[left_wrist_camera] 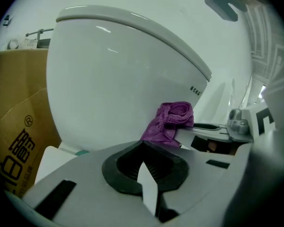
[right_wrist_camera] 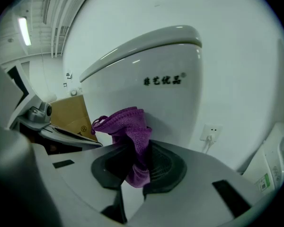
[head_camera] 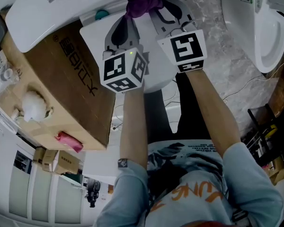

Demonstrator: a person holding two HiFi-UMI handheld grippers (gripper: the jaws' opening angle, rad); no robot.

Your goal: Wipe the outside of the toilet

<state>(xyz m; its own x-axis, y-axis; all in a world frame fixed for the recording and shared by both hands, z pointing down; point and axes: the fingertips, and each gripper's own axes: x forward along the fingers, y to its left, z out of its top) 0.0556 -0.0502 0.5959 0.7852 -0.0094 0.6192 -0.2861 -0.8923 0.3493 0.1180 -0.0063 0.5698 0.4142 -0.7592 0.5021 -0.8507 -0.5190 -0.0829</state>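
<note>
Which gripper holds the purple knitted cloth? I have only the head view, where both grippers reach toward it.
Observer: The right gripper; its own view shows the purple knitted cloth pinched between its jaws.
Operator: And the left gripper?
Observer: Its jaws are shut on nothing; the cloth sits just beyond its tips.
Operator: Is the cloth touching anything?
Observer: In the right gripper view it appears pressed against the white ceramic toilet bowl's outer wall.
</note>
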